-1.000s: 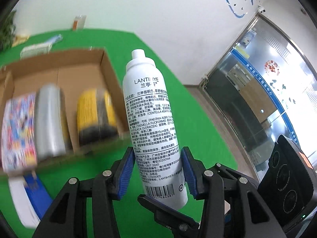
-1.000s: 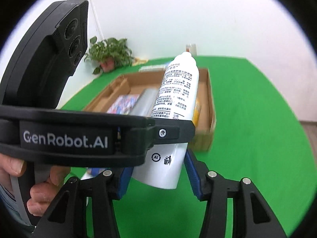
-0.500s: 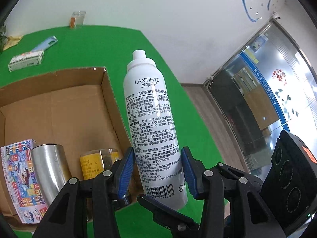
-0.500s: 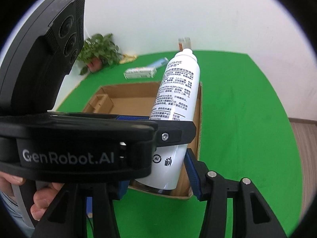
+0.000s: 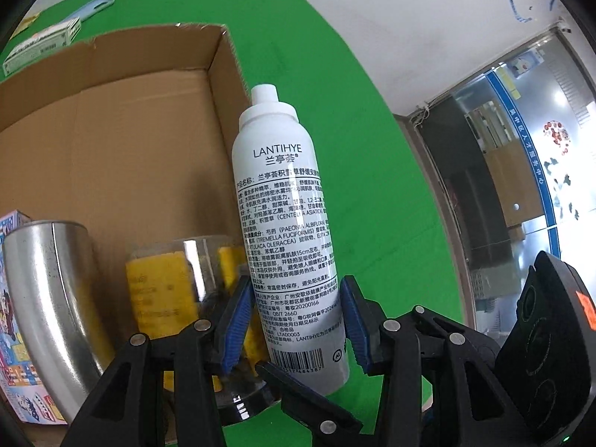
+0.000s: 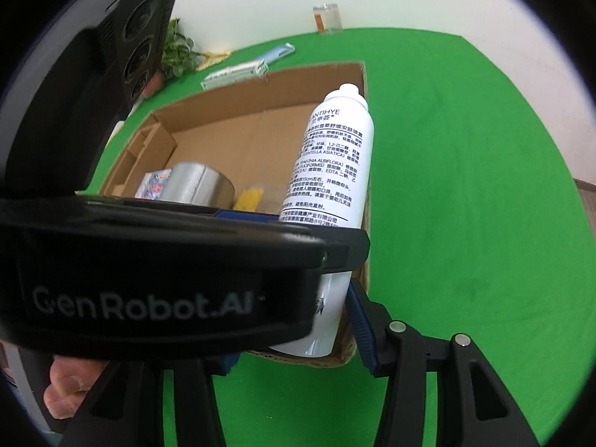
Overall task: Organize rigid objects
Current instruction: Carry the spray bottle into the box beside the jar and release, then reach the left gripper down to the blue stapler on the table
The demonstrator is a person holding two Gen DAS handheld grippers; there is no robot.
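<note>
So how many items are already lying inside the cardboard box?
3, side by side at the near end of the brown cardboard box: a colourful printed carton leftmost, a silver metal cylinder in the middle, a clear yellow-labelled jar rightmost. The tongs could hide more.

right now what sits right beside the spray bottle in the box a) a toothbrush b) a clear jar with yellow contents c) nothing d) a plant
b, the clear jar with yellow contents lies just left of the spray bottle held by the left gripper, next to the metal can.
</note>
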